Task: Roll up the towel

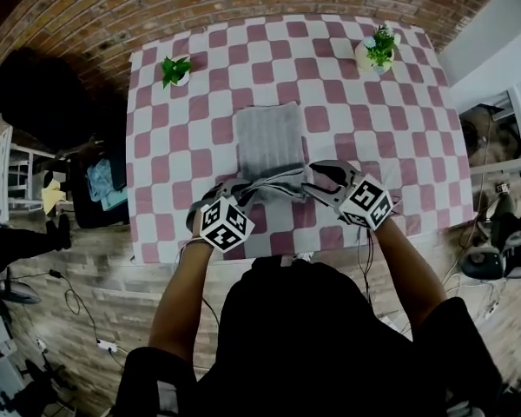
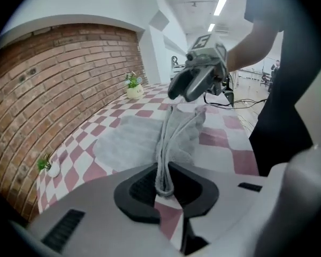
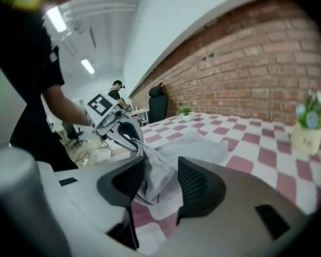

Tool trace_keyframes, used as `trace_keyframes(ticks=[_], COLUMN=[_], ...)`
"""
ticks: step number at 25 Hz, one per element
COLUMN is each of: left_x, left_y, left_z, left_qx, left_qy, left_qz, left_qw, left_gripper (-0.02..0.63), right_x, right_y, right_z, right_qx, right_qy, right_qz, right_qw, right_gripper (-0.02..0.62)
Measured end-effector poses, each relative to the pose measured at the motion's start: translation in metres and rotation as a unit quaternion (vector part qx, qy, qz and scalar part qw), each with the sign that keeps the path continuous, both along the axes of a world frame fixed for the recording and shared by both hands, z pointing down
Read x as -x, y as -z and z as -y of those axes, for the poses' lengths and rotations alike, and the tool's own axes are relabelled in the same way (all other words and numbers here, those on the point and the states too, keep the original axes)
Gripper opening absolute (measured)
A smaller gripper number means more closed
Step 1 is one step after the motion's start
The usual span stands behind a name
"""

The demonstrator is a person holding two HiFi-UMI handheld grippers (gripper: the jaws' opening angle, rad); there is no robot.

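Looks like the roll is just starting: towel (image 1: 269,137) sits mid table (image 1: 391,129), near edge lifted. The left tool (image 2: 163,183) is clamped on that edge, right tool (image 3: 160,183) partly open with cloth loose inside. Next I'd regrip and curl it forward

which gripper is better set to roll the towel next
Left, likely: the left gripper is clamped on the towel edge; the right gripper has its jaws apart, towel loose between.

Your pink-checked table (image 1: 156,224) stands against the brick wall (image 1: 113,7). A small green plant (image 1: 174,69) and a taller potted plant (image 1: 379,50) sit at the table's far corners. Wood floor (image 1: 104,272) lies left of it, with ceiling strip lights (image 2: 220,6) overhead.
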State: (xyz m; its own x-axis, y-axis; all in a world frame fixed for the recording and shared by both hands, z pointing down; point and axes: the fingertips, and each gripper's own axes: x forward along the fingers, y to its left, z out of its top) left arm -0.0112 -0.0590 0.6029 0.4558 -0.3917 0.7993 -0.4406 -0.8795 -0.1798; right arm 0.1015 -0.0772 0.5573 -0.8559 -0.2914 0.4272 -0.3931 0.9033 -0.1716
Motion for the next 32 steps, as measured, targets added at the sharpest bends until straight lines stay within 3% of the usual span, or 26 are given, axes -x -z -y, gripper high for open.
trace_keyframes(ticks=[2, 4, 10, 14, 16, 21, 24, 26, 29, 32], left_x=[-0.001, -0.003, -0.007, -0.005, -0.001, 0.006, -0.004, -0.014, -0.017, -0.006], left_y=[-0.005, -0.009, -0.02, -0.021, -0.019, 0.007, 0.024, 0.016, -0.015, -0.035], left_z=[0.011, 0.02, 0.039, 0.043, 0.045, 0.039, 0.014, -0.007, -0.02, -0.011], left_qx=[0.003, 0.004, -0.009, -0.021, -0.022, -0.053, -0.097, -0.105, -0.077, -0.029], left_qy=[-0.001, -0.002, -0.01, -0.016, -0.01, -0.011, -0.075, -0.141, -0.196, -0.182], left_qz=[0.009, 0.018, 0.048, 0.047, 0.043, 0.023, 0.016, 0.046, 0.105, 0.125], left_qw=[1.0, 0.9998, 0.9987, 0.9985, 0.9988, 0.9983, 0.9923, 0.9833, 0.972, 0.975], left_gripper=[0.048, 0.048, 0.055, 0.09, 0.121, 0.299, 0.327, 0.324, 0.313, 0.307], right_x=[0.003, 0.012, 0.043, 0.047, 0.043, 0.043, 0.043, 0.043, 0.043, 0.044], right_y=[0.012, 0.017, -0.037, -0.068, -0.079, -0.096, -0.098, -0.098, -0.098, -0.096], right_z=[-0.017, -0.039, -0.074, -0.048, -0.034, -0.026, -0.025, -0.024, -0.024, -0.022], right_qx=[-0.092, -0.149, -0.227, -0.275, -0.28, -0.23, -0.211, -0.206, -0.198, -0.189], right_qy=[0.015, 0.045, 0.165, 0.183, 0.188, 0.224, 0.236, 0.24, 0.239, 0.237], right_qz=[-0.026, -0.06, -0.193, -0.272, -0.301, -0.307, -0.304, -0.302, -0.297, -0.29], right_qw=[0.995, 0.986, 0.94, 0.904, 0.892, 0.896, 0.898, 0.899, 0.903, 0.908], right_gripper=[0.173, 0.173, 0.173, 0.191, 0.201, 0.219, 0.238, 0.238, 0.238, 0.238])
